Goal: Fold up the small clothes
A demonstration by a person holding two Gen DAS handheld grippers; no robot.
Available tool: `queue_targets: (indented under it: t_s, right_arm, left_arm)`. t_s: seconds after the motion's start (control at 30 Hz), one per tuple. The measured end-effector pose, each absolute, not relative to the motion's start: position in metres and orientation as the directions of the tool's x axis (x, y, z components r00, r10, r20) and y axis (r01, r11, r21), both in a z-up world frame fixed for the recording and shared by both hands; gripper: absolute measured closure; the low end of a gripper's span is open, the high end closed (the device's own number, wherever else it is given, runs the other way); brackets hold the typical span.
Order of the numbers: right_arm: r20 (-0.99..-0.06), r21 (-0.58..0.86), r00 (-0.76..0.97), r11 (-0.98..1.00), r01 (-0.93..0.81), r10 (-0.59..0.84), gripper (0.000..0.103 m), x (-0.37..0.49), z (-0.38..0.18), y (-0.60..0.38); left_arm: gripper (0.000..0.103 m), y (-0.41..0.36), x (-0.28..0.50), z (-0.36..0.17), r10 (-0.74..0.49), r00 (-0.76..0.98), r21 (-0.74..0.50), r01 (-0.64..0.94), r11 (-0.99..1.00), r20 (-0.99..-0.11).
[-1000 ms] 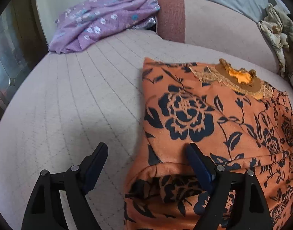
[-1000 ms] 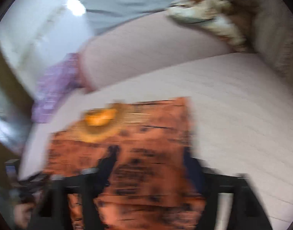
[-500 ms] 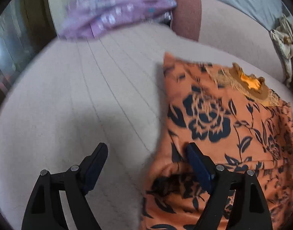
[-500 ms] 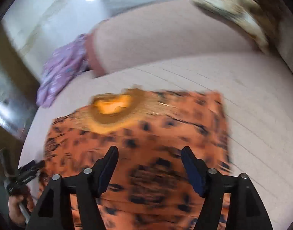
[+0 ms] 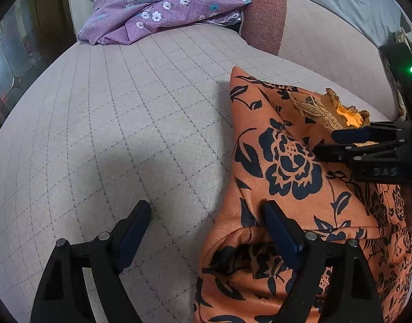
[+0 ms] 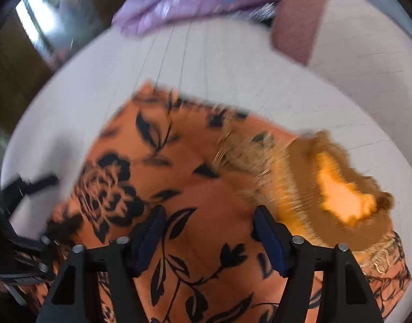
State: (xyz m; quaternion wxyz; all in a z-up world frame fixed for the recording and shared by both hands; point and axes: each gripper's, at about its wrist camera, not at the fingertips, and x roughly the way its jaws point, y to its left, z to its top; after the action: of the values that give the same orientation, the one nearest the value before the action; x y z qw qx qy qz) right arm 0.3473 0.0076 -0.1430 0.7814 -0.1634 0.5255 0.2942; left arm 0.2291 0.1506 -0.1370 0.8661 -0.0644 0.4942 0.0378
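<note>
An orange garment with black flowers [image 5: 292,161] lies on the quilted beige cushion [image 5: 111,121], its gold-trimmed neckline [image 6: 338,196] at the far right. My left gripper [image 5: 206,210] is open at the garment's left edge: one finger over bare cushion, the other on the fabric by a folded-up hem. My right gripper [image 6: 209,212] points down over the middle of the garment beside the neckline. Its jaws are closing, with flat fabric below them and nothing pinched. In the left wrist view the right gripper [image 5: 327,142] reaches in from the right. The left gripper [image 6: 25,188] shows blurred at the right wrist view's left edge.
A purple flowered garment [image 5: 163,8] is heaped at the cushion's far end, next to a reddish bolster [image 5: 265,16]. A grey cloth [image 5: 354,2] hangs over the backrest. Dark wood and glass [image 5: 12,53] stand past the cushion's left edge.
My right gripper swept leftwards over the garment, rolled, and its jaws narrowed; it now shows in the left wrist view. The left gripper only shifted a little along the garment's edge.
</note>
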Motion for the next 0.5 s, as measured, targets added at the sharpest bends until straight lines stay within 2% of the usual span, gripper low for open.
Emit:
queue_targets:
  t_s: [0.07,0.13,0.23,0.27,0.33,0.37,0.4,0.43,0.47,0.5]
  right_arm:
    - [-0.916,-0.01,0.318,0.781,-0.624,0.243,0.099,0.346,-0.14,0.009]
    - [-0.901,-0.132,0.408,0.804,-0.58,0.147,0.099,0.349,-0.136,0.006]
    - [-0.874,-0.24,0.484,0.83,-0.504,0.042,0.099,0.354,-0.143,-0.006]
    - [-0.861,-0.251,0.508,0.849,-0.465,0.024,0.095,0.355,-0.142,-0.015]
    - [-0.856,-0.152,0.51,0.9,-0.408,0.087,0.094,0.356,-0.137,-0.037]
    - [-0.845,-0.044,0.508,0.925,-0.377,0.167,0.094,0.353,-0.127,-0.052]
    - [-0.827,0.015,0.521,0.934,-0.358,0.213,0.091,0.349,-0.119,-0.058]
    - [-0.808,0.086,0.524,0.933,-0.349,0.27,0.079,0.343,-0.11,-0.066]
    - [-0.777,0.225,0.498,0.908,-0.352,0.386,0.049,0.334,-0.1,-0.074]
    - [-0.756,0.32,0.458,0.875,-0.365,0.467,0.027,0.329,-0.099,-0.076]
  left_arm:
    - [0.017,0.15,0.231,-0.136,0.008,0.508,-0.071,-0.136,0.988,-0.861]
    - [0.017,0.149,0.229,-0.128,0.038,0.541,-0.052,-0.151,0.987,-0.84]
    - [0.017,0.145,0.22,-0.105,0.042,0.654,-0.062,-0.136,0.989,-0.756]
    - [0.017,0.142,0.22,-0.104,0.04,0.663,-0.06,-0.126,0.99,-0.748]
    - [0.017,0.133,0.234,-0.13,0.026,0.554,-0.028,-0.089,0.996,-0.832]
    - [0.014,0.132,0.239,-0.145,0.023,0.493,-0.022,-0.087,0.996,-0.869]
    - [0.013,0.134,0.238,-0.148,0.027,0.514,-0.027,-0.098,0.995,-0.858]
    - [0.013,0.131,0.238,-0.143,0.045,0.525,-0.008,-0.098,0.995,-0.85]
    - [0.013,0.13,0.238,-0.14,0.053,0.524,0.005,-0.094,0.996,-0.85]
    - [0.013,0.13,0.238,-0.139,0.061,0.528,0.011,-0.098,0.995,-0.847]
